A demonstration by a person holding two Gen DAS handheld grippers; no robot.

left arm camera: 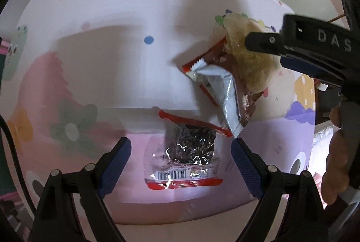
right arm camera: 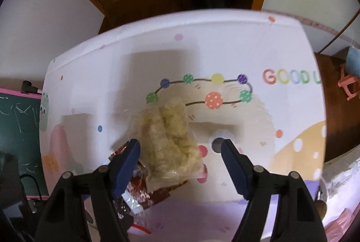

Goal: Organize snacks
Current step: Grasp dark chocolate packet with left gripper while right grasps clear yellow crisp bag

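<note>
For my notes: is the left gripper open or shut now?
Open. The left gripper has its fingers wide apart beside the red-edged snack packet, not pressing it.

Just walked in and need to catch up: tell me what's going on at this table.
A person holds a gripper in each hand over a patterned table with a few snack packets. The left gripper is open, straddling a foil packet with a barcode. The right gripper is open above a clear bag of pale yellow snacks, which lies on a red packet beside a silver wrapper. Nothing is gripped.
</note>
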